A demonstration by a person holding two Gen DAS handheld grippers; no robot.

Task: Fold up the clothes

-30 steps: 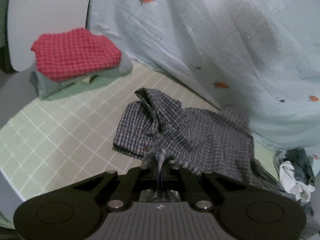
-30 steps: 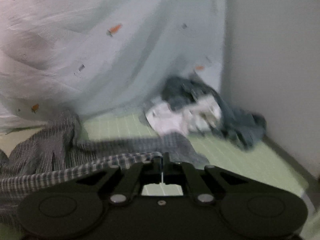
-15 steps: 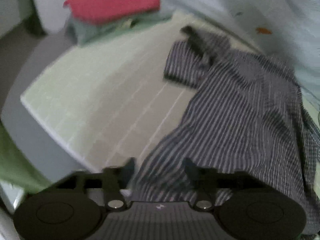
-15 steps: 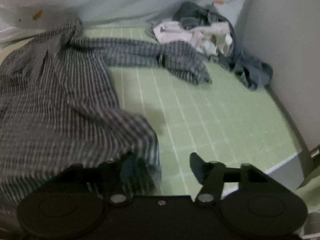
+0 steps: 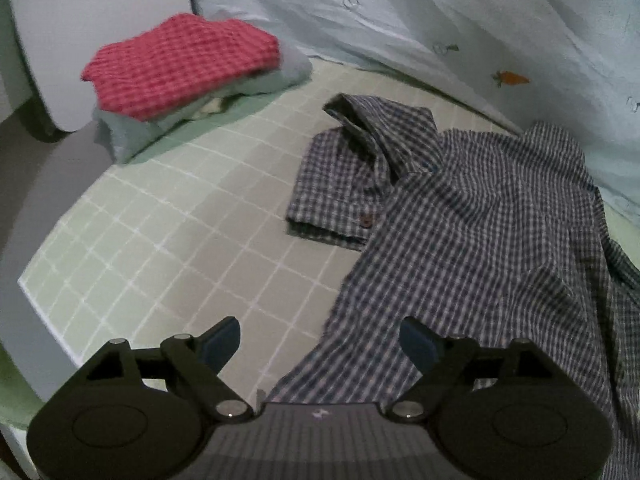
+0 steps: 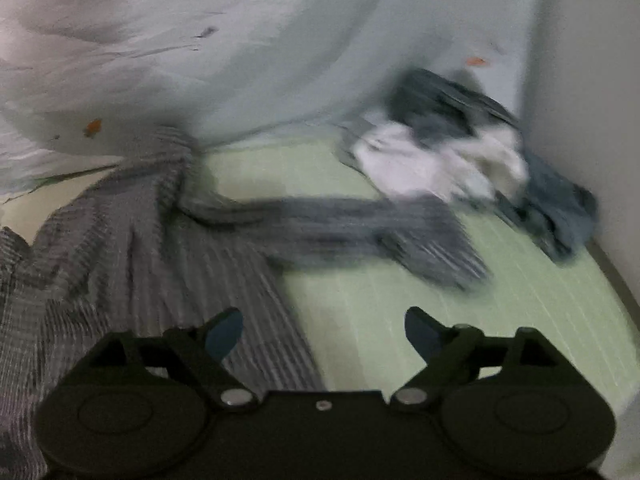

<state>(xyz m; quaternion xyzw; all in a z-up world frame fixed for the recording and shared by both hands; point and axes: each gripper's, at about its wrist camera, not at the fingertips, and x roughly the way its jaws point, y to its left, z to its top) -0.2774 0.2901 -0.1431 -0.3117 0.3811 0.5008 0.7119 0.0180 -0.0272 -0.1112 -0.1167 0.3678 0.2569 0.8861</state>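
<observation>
A dark checked shirt point(image 5: 480, 232) lies spread on the green grid mat point(image 5: 160, 248), its left sleeve folded over beside the collar. My left gripper point(image 5: 320, 344) hovers over the shirt's near hem, jaws opening wide, pads pressing on nothing. In the right wrist view the same shirt point(image 6: 132, 240) stretches one sleeve point(image 6: 360, 224) toward the right. My right gripper point(image 6: 324, 330) hangs above the shirt's near edge and the bare mat point(image 6: 400, 300), jaws opening, nothing gripped. This view is blurred.
A folded stack with a red checked garment point(image 5: 180, 68) on top sits at the mat's far left. A pile of unfolded white and blue clothes point(image 6: 460, 160) lies at the far right by a wall. Pale carrot-print fabric point(image 5: 440, 20) hangs behind.
Both grippers were shut on the shirt's hem a second ago and have let go and opened. The shirt now lies flat on the mat. The right view has swung.
</observation>
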